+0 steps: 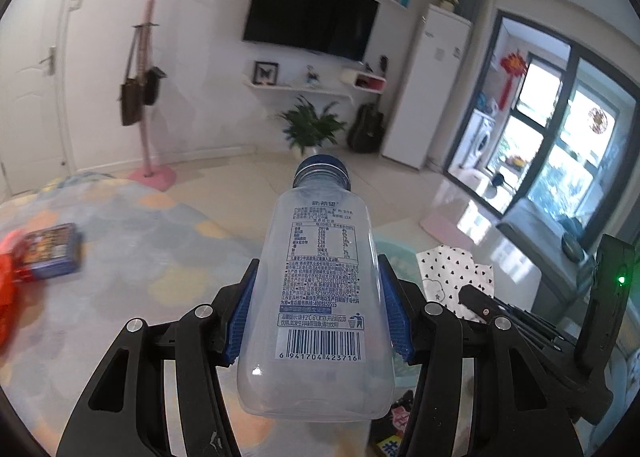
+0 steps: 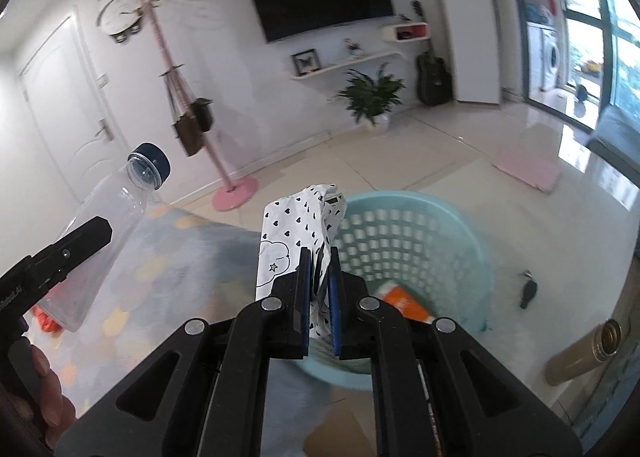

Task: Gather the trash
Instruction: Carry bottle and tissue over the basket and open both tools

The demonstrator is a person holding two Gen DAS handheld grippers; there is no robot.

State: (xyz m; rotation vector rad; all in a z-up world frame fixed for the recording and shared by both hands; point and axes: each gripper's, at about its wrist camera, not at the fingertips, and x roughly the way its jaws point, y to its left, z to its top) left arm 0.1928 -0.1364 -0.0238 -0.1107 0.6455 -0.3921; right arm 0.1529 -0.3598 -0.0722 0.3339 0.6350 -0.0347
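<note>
The left gripper (image 1: 318,305) has its blue-padded fingers (image 1: 240,321) spread wide around a clear, empty plastic bottle with a dark blue cap (image 1: 320,289), pressing its flat sides; the bottle points cap-forward, lifted off the floor, label and barcode facing the camera. In the right wrist view the same bottle (image 2: 104,233) shows at the left, tilted cap-up, with the left gripper's black finger (image 2: 68,253) against it and the person's hand (image 2: 44,389) below.

The right gripper (image 2: 320,293) has its fingers nearly pressed together, pinching a crumpled white wrapper printed with small black hearts (image 2: 296,229), which stands up from between the pads. It is held just above the near rim of a round turquoise plastic basket with a perforated wall (image 2: 440,233). Inside the basket lies an orange-and-white packet (image 2: 404,301).

The basket stands on the pale tiled floor beside a pastel patterned rug (image 2: 168,257). On the rug in the left wrist view lie a blurred blue snack packet (image 1: 54,253) and something red (image 1: 8,285) at the frame's edge. A gold metal flask (image 2: 588,349) lies to the right of the basket, with a small dark object (image 2: 528,291) on the floor near it.
</note>
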